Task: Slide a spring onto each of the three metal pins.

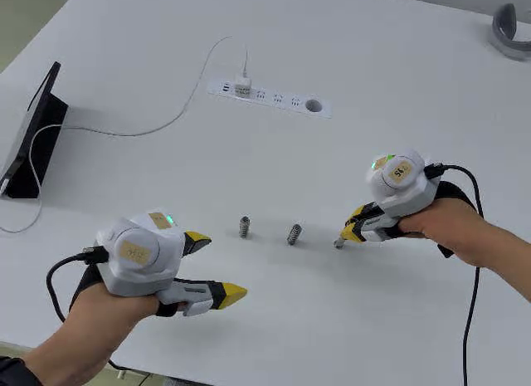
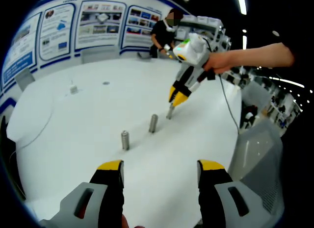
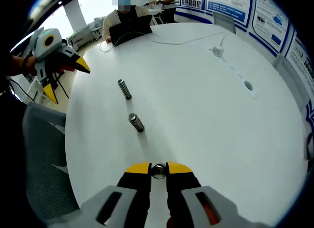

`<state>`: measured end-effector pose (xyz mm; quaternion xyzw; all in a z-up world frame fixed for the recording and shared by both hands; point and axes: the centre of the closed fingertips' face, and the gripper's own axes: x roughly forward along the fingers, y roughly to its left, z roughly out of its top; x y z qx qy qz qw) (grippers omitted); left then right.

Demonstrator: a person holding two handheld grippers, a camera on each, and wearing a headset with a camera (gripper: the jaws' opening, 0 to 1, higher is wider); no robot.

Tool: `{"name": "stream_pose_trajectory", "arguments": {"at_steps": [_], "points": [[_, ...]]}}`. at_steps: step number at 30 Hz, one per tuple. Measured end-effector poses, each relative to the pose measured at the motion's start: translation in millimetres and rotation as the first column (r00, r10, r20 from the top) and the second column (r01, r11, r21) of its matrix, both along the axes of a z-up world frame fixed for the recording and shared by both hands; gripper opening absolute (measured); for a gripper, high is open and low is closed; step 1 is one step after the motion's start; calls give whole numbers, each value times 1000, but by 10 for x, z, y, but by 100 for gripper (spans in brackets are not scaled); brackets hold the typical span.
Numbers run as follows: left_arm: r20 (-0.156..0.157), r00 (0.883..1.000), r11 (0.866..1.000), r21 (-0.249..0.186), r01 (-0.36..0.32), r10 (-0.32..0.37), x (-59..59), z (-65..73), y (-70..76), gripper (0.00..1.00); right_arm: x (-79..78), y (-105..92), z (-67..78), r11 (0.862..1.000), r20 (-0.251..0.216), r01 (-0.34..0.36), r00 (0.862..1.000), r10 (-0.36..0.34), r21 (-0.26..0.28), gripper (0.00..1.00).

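Observation:
Three small metal pins stand in a row on the white table (image 1: 274, 320). The left pin (image 1: 244, 227) and the middle pin (image 1: 294, 234) each carry a coiled spring, seen closer in the right gripper view as spring (image 3: 124, 88) and spring (image 3: 136, 122). My right gripper (image 1: 347, 235) is tilted down over the right pin (image 1: 338, 243). Its yellow tips are shut on a spring (image 3: 158, 170), seen end-on between them. My left gripper (image 1: 216, 266) hovers open and empty to the front left of the row, with the pins (image 2: 153, 123) ahead of its jaws.
A white power strip (image 1: 270, 96) with a plugged cable lies at the back. A black tablet stand (image 1: 33, 133) stands at the left edge and a grey object (image 1: 510, 29) at the far right corner. A person (image 3: 128, 22) sits across the table.

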<state>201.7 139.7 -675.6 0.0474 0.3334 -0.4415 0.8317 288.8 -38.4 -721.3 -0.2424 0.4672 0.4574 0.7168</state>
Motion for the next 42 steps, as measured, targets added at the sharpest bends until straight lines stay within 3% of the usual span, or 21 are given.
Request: {"name": "stream_pose_trajectory", "arguments": {"at_steps": [34, 39, 42], "points": [[-1, 1000, 1000, 10, -1, 1, 20, -1, 17, 61, -53, -1, -364, 1000, -29, -4, 1000, 3, -30, 14], [-4, 1000, 1000, 2, -5, 5, 12, 12, 9, 62, -95, -20, -384, 999, -38, -2, 999, 1, -33, 20], [-1, 1000, 1000, 6, -4, 4, 9, 10, 16, 61, -135, -43, -348, 999, -19, -12, 1000, 11, -32, 25]]}}
